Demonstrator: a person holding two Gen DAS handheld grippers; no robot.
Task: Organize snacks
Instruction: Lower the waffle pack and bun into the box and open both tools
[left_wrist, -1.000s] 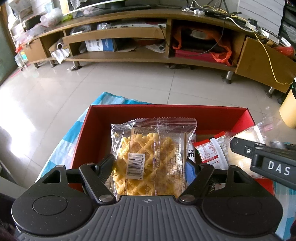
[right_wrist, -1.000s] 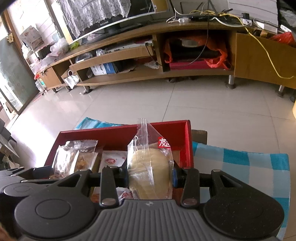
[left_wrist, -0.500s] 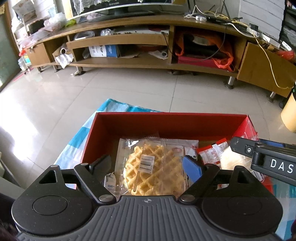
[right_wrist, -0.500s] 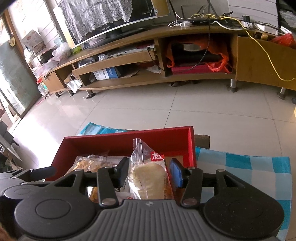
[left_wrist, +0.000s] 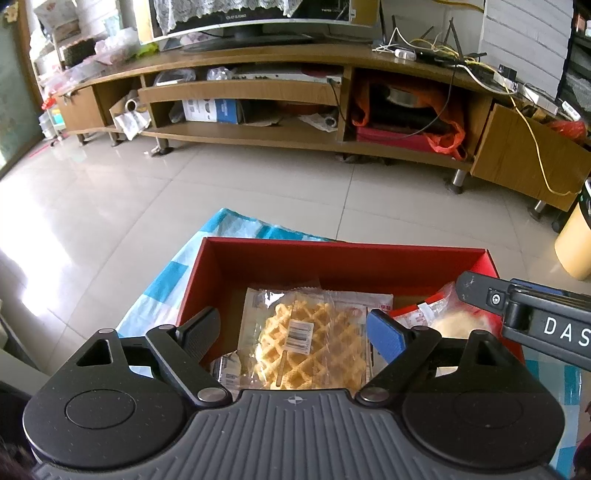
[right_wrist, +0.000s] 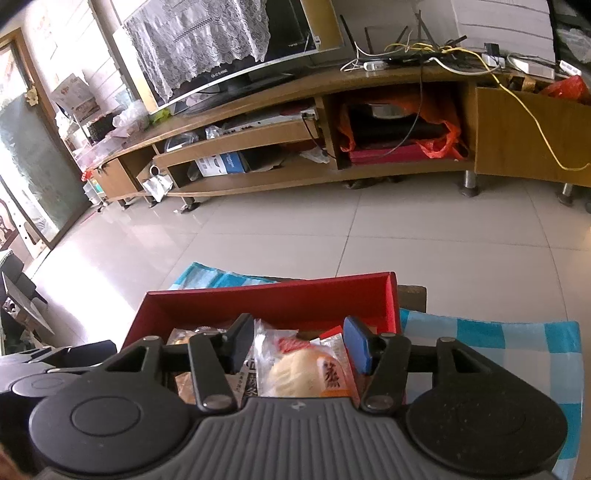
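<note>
A shallow red cardboard box (left_wrist: 340, 254) is set on a blue-and-white checked cloth (right_wrist: 491, 336) so that loose snacks can be gathered into one walled place. Within it, a golden lattice waffle sealed in a clear plastic wrapper (left_wrist: 306, 345) is laid flat, barcode upward, on the box floor, a posture in which it will stay put and leave room beside it. The left gripper (left_wrist: 295, 332) is held over this packet with its jaws opening; the pads stand clear of the wrapper on both sides, so the waffle is judged released. At the box's right end, a pale round bun in a clear bag with red print (right_wrist: 306, 373) is lying among other packets. The right gripper (right_wrist: 299, 345) is poised above it, jaws likewise opening and not pressing the bag.
</note>
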